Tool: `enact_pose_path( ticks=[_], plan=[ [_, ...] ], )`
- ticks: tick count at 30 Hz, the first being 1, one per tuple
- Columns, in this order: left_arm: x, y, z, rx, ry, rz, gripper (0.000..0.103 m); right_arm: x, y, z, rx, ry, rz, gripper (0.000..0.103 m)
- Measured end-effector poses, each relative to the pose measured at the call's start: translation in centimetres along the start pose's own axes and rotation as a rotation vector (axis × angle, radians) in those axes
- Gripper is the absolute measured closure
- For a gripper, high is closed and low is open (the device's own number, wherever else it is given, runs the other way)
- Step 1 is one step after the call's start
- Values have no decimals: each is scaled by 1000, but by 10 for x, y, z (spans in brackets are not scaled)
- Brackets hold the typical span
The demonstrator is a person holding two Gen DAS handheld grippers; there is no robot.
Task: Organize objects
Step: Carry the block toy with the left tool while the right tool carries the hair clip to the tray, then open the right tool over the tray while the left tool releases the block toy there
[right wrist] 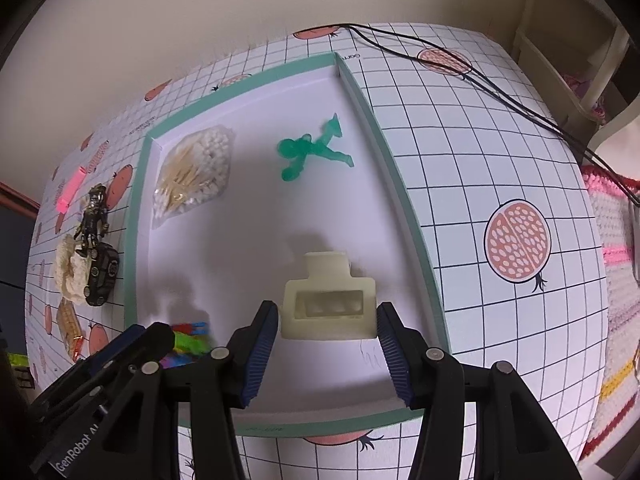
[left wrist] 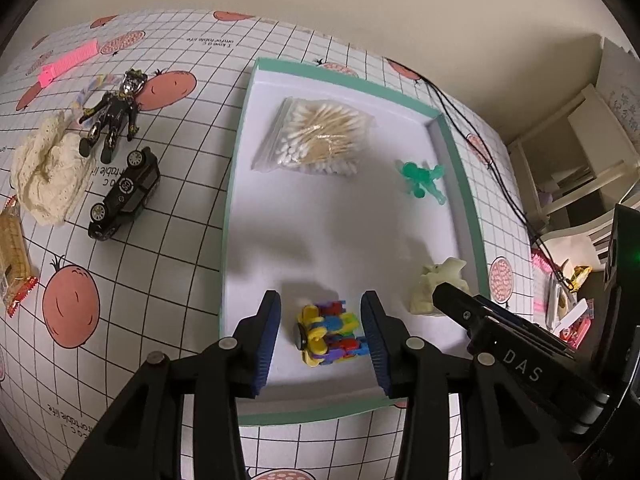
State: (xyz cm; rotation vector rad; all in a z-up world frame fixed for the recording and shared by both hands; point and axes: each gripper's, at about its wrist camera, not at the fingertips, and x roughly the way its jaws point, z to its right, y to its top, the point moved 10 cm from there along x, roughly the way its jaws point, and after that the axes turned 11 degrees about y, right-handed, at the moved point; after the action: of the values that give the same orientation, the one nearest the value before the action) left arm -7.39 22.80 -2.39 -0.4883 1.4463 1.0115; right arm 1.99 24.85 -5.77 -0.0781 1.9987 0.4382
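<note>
Inside the shallow white tray with a mint-green rim (left wrist: 460, 168), the left gripper (left wrist: 320, 334) hangs spread wide around a multicoloured plastic block toy (left wrist: 330, 330) without gripping it, while the right gripper (right wrist: 328, 340) likewise gapes around a cream-coloured moulded plastic piece (right wrist: 328, 300), neither pad visibly pressing.

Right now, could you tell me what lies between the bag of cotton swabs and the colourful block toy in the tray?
Nothing: in the left wrist view, only bare white tray floor separates the bag of cotton swabs from the colourful block toy.
</note>
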Motion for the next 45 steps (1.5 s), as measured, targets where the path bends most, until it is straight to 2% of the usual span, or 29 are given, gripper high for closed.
enact_pose_path(
  ticks=[8,10,13,14,16,18,21,23,25,28,33,40,45],
  plan=[
    [-6,5,-12,-12,17,35,59,-10,4,-12,-21,16,26,48],
    [-2,7,-11,-17,33,35,49,-9,4,-12,-22,16,25,48],
    [0,11,-14,-33,53,45,47,-7,3,-13,-22,21,26,47],
    [-1,10,-16,-41,59,51,46,-7,4,-13,-23,28,28,43],
    [-3,13,-21,-53,76,70,36,-5,6,-17,-32,43,38,38],
    [-3,15,-25,-60,90,83,34,-5,6,-20,-44,41,43,37],
    [-3,18,-34,-87,110,99,23,-3,6,-25,-57,44,46,32],
    [-3,21,-37,-97,121,110,20,-2,6,-27,-64,46,47,28],
    [-4,23,-41,-103,139,126,9,-2,6,-28,-70,39,53,21],
    [-6,26,-45,-106,145,140,4,-1,7,-27,-64,38,58,18],
    [-6,27,-53,-126,154,150,0,0,7,-26,-64,30,61,12],
    [-6,30,-63,-149,164,153,0,2,6,-28,-64,41,60,1],
    [-6,30,-68,-162,167,152,0,3,7,-29,-68,39,70,0]
  ],
)
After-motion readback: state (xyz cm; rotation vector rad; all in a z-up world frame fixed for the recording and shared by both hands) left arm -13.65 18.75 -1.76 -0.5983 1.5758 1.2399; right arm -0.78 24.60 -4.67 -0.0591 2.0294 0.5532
